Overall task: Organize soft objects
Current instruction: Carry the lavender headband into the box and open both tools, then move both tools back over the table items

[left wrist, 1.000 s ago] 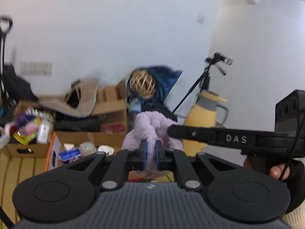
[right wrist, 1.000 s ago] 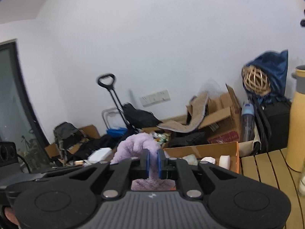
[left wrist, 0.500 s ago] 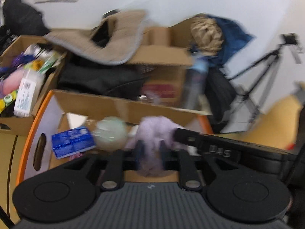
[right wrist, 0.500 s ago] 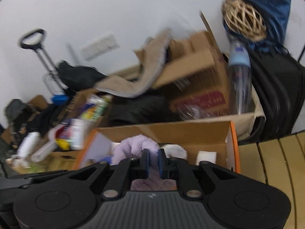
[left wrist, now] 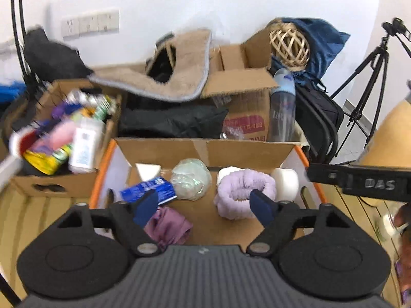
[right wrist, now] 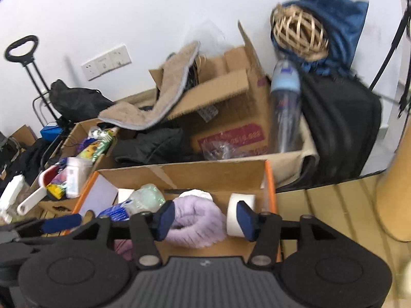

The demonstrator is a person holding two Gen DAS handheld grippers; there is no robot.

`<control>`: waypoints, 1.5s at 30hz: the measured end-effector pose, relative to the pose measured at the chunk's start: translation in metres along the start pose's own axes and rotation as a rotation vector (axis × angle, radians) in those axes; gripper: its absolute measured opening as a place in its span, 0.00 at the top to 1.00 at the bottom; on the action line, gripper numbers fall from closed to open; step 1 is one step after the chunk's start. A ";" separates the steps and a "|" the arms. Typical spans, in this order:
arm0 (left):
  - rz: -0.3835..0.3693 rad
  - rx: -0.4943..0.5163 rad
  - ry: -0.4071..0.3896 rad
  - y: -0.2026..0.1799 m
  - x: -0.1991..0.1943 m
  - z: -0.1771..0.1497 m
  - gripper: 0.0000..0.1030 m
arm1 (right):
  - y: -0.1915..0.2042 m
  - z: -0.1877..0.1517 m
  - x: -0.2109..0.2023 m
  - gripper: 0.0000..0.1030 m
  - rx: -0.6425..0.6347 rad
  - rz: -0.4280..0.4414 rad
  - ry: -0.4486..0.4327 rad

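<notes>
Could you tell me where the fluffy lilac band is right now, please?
In both wrist views the lilac band lies inside the orange-edged cardboard box, between the pale green bundle and the white roll.

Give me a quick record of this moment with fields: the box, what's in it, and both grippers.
box: open cardboard box with orange edges
contents: fluffy lilac fabric ring, white roll, blue packet, purple cloth
left gripper: jaws just opened, nothing pressed
right gripper: jaws just opened, lilac ring lies loose beyond them
</notes>
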State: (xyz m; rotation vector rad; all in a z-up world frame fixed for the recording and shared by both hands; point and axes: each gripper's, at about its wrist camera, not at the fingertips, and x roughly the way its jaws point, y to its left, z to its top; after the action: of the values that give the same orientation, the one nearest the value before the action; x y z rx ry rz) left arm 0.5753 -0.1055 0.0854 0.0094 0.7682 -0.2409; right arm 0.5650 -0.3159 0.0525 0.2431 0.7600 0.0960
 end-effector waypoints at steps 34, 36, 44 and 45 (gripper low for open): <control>0.164 0.077 -0.586 -0.025 -0.332 -0.417 0.00 | 0.033 -0.456 -0.336 0.00 -0.115 -0.119 -0.643; 0.160 0.091 -0.588 -0.025 -0.334 -0.419 0.00 | 0.036 -0.470 -0.332 0.00 -0.115 -0.116 -0.616; 0.150 0.067 -0.615 -0.023 -0.338 -0.410 0.00 | 0.042 -0.470 -0.333 0.00 -0.146 -0.116 -0.629; 0.153 0.070 -0.614 -0.023 -0.337 -0.410 0.00 | 0.041 -0.468 -0.331 0.00 -0.142 -0.117 -0.625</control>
State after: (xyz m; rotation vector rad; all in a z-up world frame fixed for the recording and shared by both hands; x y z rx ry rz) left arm 0.0555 -0.0168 0.0240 0.0574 0.1465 -0.1129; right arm 0.0017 -0.2479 -0.0424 0.0816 0.1429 -0.0384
